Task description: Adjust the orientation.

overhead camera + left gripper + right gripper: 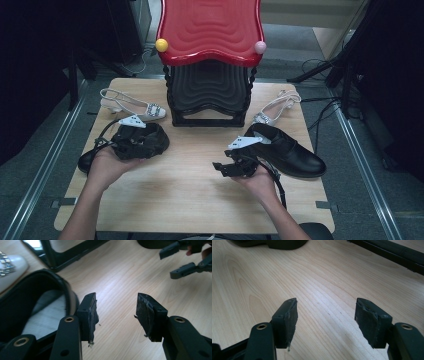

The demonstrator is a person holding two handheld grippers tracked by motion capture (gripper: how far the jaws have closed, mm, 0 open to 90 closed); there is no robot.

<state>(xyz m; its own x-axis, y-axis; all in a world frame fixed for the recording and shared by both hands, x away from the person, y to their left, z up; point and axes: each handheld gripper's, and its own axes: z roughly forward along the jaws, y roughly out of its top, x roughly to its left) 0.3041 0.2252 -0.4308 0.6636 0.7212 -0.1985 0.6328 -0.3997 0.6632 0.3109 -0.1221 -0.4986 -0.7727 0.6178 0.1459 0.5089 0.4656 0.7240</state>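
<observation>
A black leather shoe (295, 152) lies at the right of the wooden table (190, 200). A second black shoe (150, 145) lies at the left, under my left hand. My left gripper (150, 142) is over that shoe and stands open; in the left gripper view (116, 315) the shoe's opening (32, 307) is just left of the left jaw, with bare wood between the pads. My right gripper (220, 169) hovers left of the right shoe, open, with only wood between its jaws (325, 322). It also appears far off (167, 264) in the left gripper view.
A shoe rack with a red top shelf (210, 27) and a black lower shelf (210, 95) stands at the back centre. One white slingback heel (135, 106) lies left of the rack and another (277, 107) lies right of it. Metal rails run along both table sides.
</observation>
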